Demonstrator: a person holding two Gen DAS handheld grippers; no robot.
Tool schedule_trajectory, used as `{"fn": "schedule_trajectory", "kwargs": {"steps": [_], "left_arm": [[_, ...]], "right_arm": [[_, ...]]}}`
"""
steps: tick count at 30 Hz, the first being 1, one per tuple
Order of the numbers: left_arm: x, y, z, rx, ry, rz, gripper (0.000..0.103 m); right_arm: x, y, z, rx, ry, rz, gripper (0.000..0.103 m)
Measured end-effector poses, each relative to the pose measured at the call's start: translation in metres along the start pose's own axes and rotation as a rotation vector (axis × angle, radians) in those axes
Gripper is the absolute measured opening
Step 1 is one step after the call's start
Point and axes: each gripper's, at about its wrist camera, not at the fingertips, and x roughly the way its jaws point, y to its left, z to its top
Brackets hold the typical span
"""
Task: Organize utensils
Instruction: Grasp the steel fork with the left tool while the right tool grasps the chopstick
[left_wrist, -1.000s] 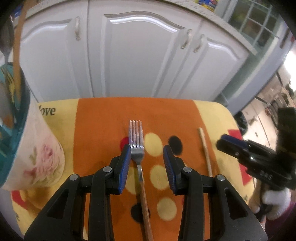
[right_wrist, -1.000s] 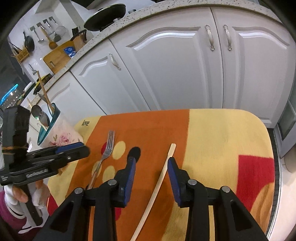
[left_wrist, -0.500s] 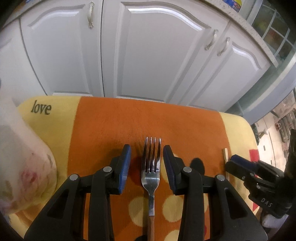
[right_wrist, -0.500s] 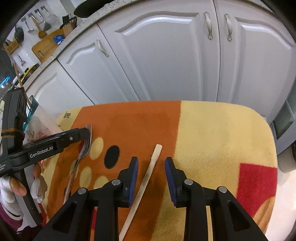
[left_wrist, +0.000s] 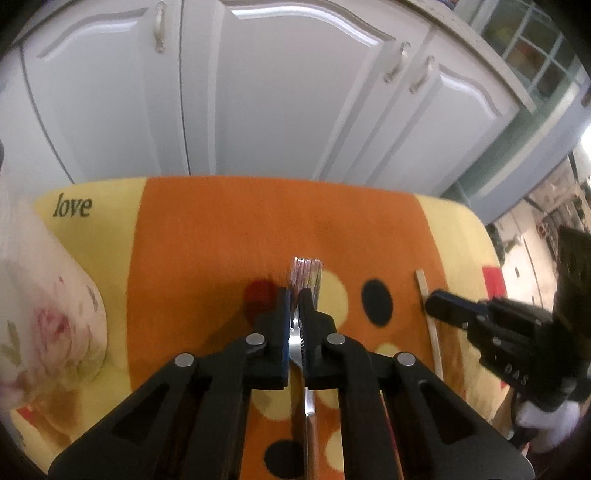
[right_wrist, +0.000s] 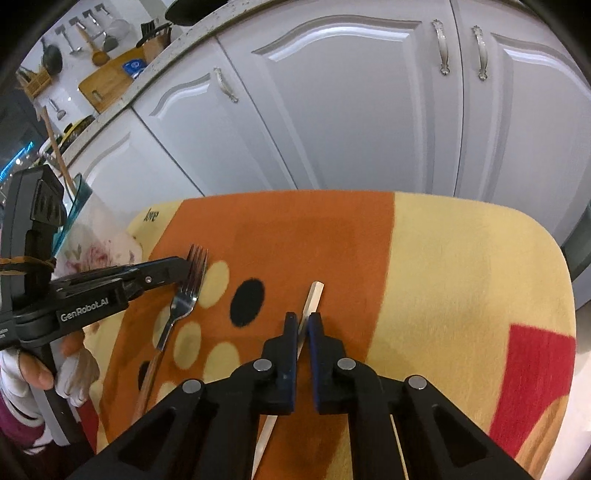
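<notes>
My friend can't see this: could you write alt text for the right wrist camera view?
The right gripper is shut on a flat wooden stick lying on an orange-and-yellow mat. At left, the left gripper pinches a fork.

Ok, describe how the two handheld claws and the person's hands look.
Both claws, left claw and right claw, are black plastic with blue pads and silver pivot pins. The left one carries white GenRobot.AI lettering in the right wrist view. The left hand wears a white glove, with a magenta sleeve below.
</notes>
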Motion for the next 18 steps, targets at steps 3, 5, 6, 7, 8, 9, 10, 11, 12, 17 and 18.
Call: {"fn": "schedule_trajectory", "kwargs": {"steps": [3, 5, 6, 7, 8, 9, 10, 11, 12, 17, 18], "left_arm": [[0.004, 0.001, -0.003, -0.009, 0.01, -0.002, 0.002], [0.005, 0.002, 0.001, -0.022, 0.003, -0.001, 0.002], [0.005, 0.001, 0.005, -0.025, -0.002, -0.001, 0.002], [0.004, 0.001, 0.007, -0.028, -0.008, -0.003, 0.002], [0.002, 0.001, 0.008, -0.028, -0.013, -0.007, 0.002], [0.003, 0.001, 0.01, -0.023, -0.012, -0.003, 0.004], [0.006, 0.0, 0.01, -0.016, -0.005, 0.006, 0.005], [0.008, -0.001, 0.011, -0.012, -0.001, 0.009, 0.006], [0.009, 0.0, 0.011, -0.009, 0.002, 0.011, 0.006], [0.017, 0.002, 0.016, -0.008, 0.01, -0.015, 0.009], [0.018, 0.002, 0.018, -0.014, 0.011, -0.02, 0.013]], "right_arm": [[-0.001, -0.001, 0.0, 0.017, -0.008, -0.002, 0.005], [-0.002, 0.001, 0.003, 0.02, -0.016, -0.02, 0.005], [-0.003, 0.001, 0.004, 0.016, -0.017, -0.018, 0.005], [-0.004, 0.002, 0.005, 0.012, -0.018, -0.015, 0.007], [-0.005, 0.004, 0.006, 0.002, -0.019, -0.017, 0.01], [-0.005, 0.005, 0.006, -0.005, -0.019, -0.02, 0.012], [-0.004, 0.006, 0.006, -0.01, -0.014, -0.024, 0.012], [-0.003, 0.005, 0.006, -0.009, -0.009, -0.026, 0.012], [-0.001, 0.003, 0.006, -0.004, -0.005, -0.025, 0.012], [0.003, -0.001, 0.006, 0.011, 0.001, -0.005, 0.012], [0.003, -0.002, 0.006, 0.007, 0.001, -0.006, 0.012]]}}
